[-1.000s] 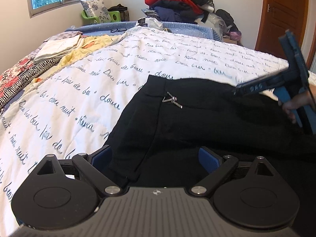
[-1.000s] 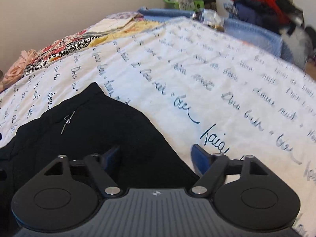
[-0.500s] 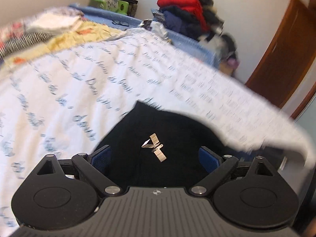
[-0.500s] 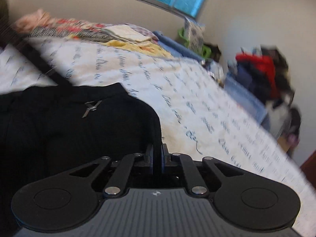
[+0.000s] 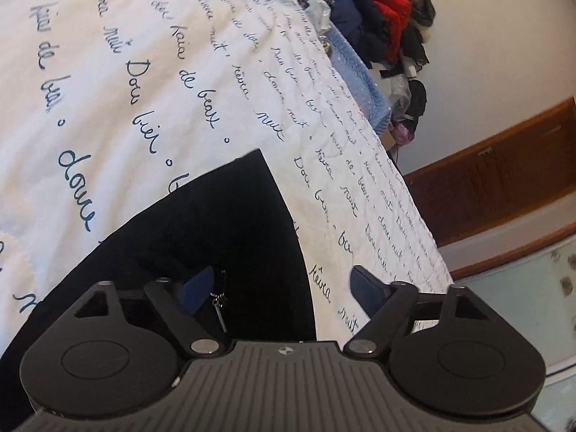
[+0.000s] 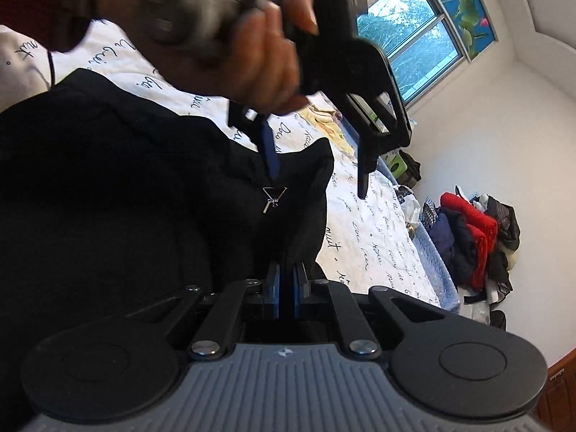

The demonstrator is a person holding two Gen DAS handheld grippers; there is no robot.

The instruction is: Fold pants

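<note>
— While the right gripper (image 6: 284, 284) has its blue pads nearly together, what sits between them?
— A fold of the black pants (image 6: 108, 187); the cloth rises from the pinch in a raised edge, lifted off the quilt (image 6: 360, 230).
— And the left gripper (image 5: 280, 284)?
— Fingers spread wide, nothing in them. In the left view one blue pad (image 5: 199, 284) lies over the pants (image 5: 223, 237), the other over the quilt (image 5: 126, 82) past the cloth's edge.
— Where are the pants overall?
— Spread on the white quilt with blue script, a pointed corner reaching out across it. A small metal charm (image 6: 273, 196) hangs on the fabric (also seen in the left view (image 5: 219, 300), beside the left pad).
— Anything else?
— From the right view the left hand (image 6: 248, 61) holds its tool above the pants, one finger tip just at the charm. A clothes pile (image 6: 475, 237) sits beyond the bed, a window (image 6: 406, 46) behind
</note>
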